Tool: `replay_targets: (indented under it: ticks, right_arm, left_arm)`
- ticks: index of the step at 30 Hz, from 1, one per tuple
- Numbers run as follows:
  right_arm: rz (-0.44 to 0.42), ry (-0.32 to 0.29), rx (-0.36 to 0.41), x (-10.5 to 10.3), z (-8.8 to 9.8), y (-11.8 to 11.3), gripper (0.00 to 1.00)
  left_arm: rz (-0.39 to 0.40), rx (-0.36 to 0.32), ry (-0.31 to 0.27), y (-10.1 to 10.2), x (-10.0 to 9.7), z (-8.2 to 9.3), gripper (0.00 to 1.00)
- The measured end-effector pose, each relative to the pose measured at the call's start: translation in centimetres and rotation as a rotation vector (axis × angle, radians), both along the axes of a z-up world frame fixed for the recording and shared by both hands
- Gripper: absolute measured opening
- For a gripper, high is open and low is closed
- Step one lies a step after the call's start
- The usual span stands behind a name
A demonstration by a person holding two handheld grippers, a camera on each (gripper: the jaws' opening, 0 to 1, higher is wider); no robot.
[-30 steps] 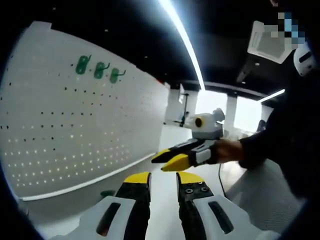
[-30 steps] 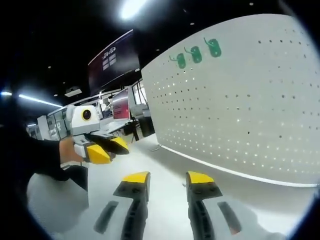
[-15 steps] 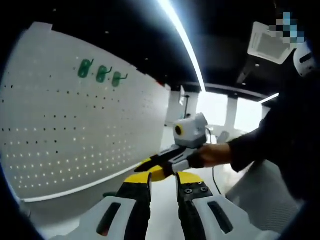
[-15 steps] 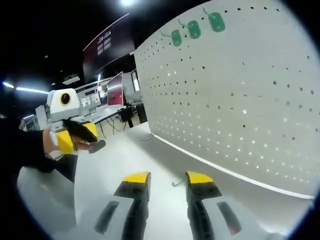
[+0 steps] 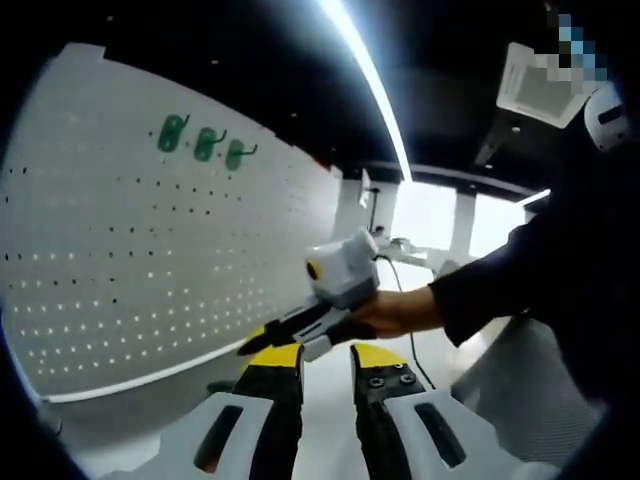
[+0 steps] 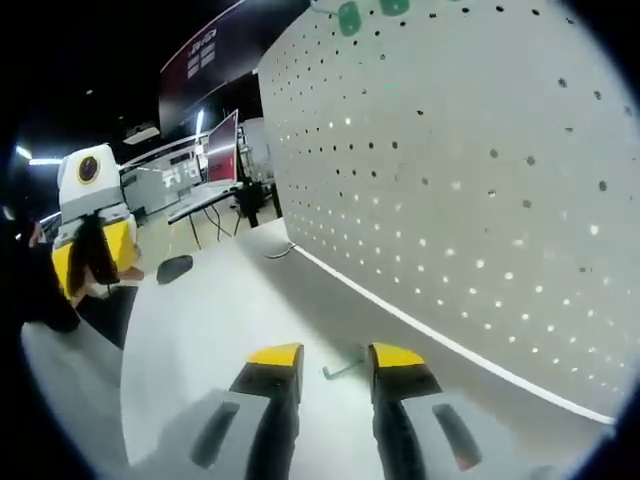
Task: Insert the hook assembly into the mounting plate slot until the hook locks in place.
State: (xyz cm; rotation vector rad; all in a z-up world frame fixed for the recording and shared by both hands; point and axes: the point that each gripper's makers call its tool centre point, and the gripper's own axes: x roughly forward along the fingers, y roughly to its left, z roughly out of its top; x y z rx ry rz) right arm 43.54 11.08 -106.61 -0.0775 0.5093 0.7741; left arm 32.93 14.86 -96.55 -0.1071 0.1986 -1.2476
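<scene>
Reaching Toward a Hook on the Table

Hanging at the upper left of the left gripper view, three green hooks [image 5: 204, 145] sit on the white pegboard [image 5: 150, 250]. At bottom centre the left gripper [image 5: 324, 357] has its jaws spread, gripping nothing; the right gripper [image 5: 262, 343] crosses just above them, its jaw state impossible to tell from here. In the right gripper view, the right gripper [image 6: 324, 357] is spread at bottom centre, with a green hook [image 6: 344, 369] lying on the white table [image 6: 200, 320] between the jaw tips.
</scene>
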Motion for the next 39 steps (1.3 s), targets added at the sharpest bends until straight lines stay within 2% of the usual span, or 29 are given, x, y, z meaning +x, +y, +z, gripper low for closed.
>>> replay_targets:
  ticks: [5, 9, 13, 17, 27, 32, 39]
  right_arm:
    - [0.017, 0.019, -0.034, 0.8, -1.3, 0.5, 0.23]
    - [0.009, 0.041, -0.058, 1.6, -2.2, 0.5, 0.22]
    - [0.005, 0.058, -0.121, 2.3, -3.4, 0.3, 0.19]
    - [-0.004, 0.065, -0.137, 2.7, -3.9, 0.2, 0.17]
    - [0.047, 0.044, -0.194, 3.0, -5.0, 1.2, 0.1]
    - [0.061, 0.028, -0.208, 3.2, -4.9, 1.4, 0.08]
    - [0.089, 0.002, -0.267, 3.4, -5.1, 1.8, 0.03]
  left_arm:
    - [-0.001, 0.003, 0.007, 0.1, 0.1, -0.1, 0.18]
    - [-0.002, 0.008, 0.008, 0.1, 0.1, -0.2, 0.17]
    - [-0.002, 0.011, 0.01, 0.2, 0.1, -0.3, 0.16]
    - [-0.004, 0.02, 0.012, 0.2, 0.2, -0.6, 0.16]
    - [-0.009, 0.026, 0.014, 0.2, 0.2, -0.7, 0.14]
    - [-0.007, 0.024, 0.013, 0.2, 0.2, -0.7, 0.13]
    - [-0.006, 0.024, 0.015, 0.2, 0.2, -0.6, 0.12]
